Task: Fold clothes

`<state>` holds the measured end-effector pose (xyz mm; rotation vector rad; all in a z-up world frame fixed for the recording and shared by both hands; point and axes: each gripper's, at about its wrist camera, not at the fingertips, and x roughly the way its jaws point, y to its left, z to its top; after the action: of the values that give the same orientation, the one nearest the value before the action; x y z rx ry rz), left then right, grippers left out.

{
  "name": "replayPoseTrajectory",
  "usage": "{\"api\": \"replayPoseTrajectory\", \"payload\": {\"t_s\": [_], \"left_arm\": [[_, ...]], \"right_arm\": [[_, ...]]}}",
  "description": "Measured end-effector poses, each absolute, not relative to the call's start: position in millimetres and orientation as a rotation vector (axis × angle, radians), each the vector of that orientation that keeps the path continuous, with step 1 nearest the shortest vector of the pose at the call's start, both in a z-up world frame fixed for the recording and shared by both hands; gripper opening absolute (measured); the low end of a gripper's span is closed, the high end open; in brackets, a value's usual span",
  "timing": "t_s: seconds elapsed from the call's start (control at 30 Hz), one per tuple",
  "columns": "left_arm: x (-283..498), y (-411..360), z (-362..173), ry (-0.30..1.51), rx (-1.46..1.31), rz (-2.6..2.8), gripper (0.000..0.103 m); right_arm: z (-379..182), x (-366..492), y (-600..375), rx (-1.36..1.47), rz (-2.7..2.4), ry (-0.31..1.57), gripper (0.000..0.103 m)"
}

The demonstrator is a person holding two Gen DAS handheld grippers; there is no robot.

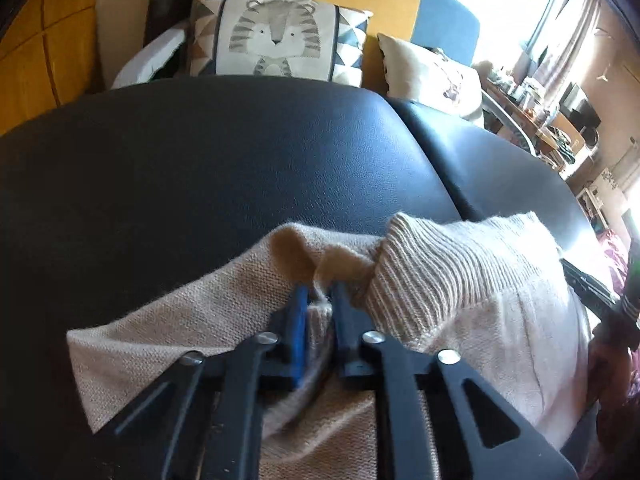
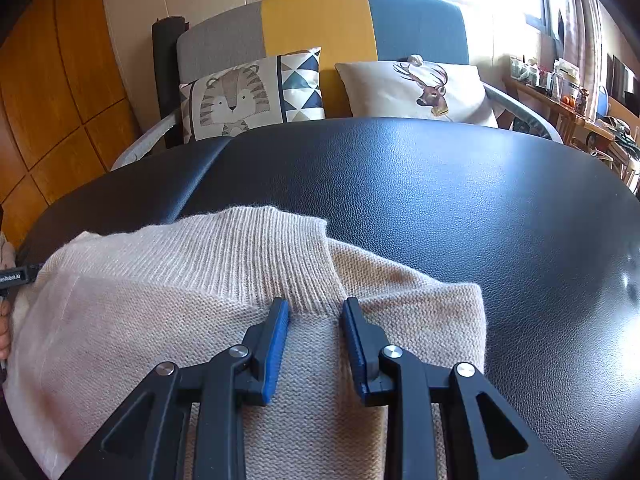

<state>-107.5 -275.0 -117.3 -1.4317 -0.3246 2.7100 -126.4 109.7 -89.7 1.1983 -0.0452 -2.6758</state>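
A beige knit sweater (image 1: 460, 280) (image 2: 160, 320) lies on a black leather surface (image 1: 200, 160) (image 2: 440, 184), its ribbed collar (image 1: 440, 264) (image 2: 248, 248) pointing away from me. My left gripper (image 1: 320, 292) is shut on a bunched fold of the sweater beside the collar, and fabric fills the narrow gap between its blue pads. My right gripper (image 2: 316, 304) stands open just above the sweater at the collar's base, its fingers (image 2: 276, 332) apart with flat knit below them. The left gripper's black body (image 2: 16, 276) shows at the right wrist view's left edge.
Behind the black surface stands a sofa with grey, yellow and blue panels (image 2: 320, 20), a tiger cushion (image 1: 276, 40) (image 2: 240, 100) and a deer cushion (image 2: 424, 88). A cluttered desk (image 2: 560, 96) sits at the right under a bright window. Wooden panels (image 2: 48, 100) line the left.
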Motion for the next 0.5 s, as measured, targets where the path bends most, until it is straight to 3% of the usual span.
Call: {"api": "replayPoseTrajectory", "payload": {"t_s": [0.13, 0.37, 0.5], "left_arm": [[-107, -294, -105, -0.347, -1.434, 2.873, 0.010], [-105, -349, -98, -0.697, -1.424, 2.974, 0.010], [-107, -333, -104, -0.715, -1.396, 2.835, 0.012]], "right_arm": [[-89, -127, 110, 1.198, -2.675, -0.045, 0.028], [-89, -127, 110, 1.198, -2.677, -0.047, 0.028], [-87, -127, 111, 1.197, -2.676, -0.047, 0.028]]}}
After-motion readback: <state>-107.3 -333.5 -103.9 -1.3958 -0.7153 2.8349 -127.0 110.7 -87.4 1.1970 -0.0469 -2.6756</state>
